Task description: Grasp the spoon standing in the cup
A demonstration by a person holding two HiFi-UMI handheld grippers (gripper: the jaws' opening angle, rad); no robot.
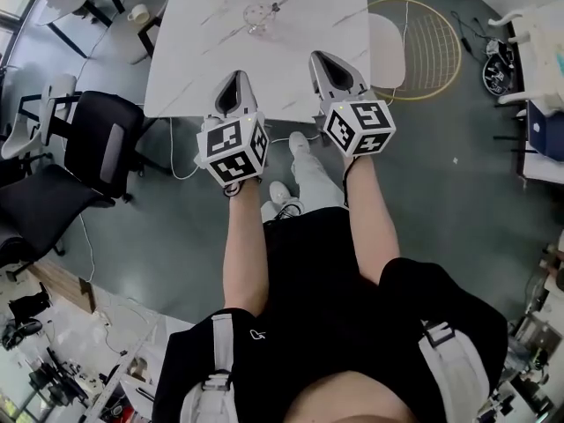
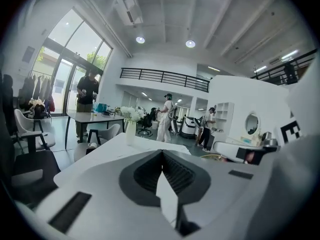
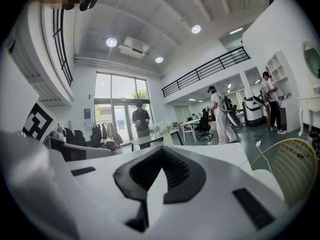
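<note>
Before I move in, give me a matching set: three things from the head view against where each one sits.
Things:
1. cup
2. black chair
3. gold wire chair

Places:
A. on the floor, right of the table
B. on the table, toward its far side
C. on the floor, left of the table

Pairs: 1-B, 2-C, 3-A

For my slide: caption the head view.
Left gripper and right gripper, jaws shut, over the white marble table edge; clear glass cup beyond.
</note>
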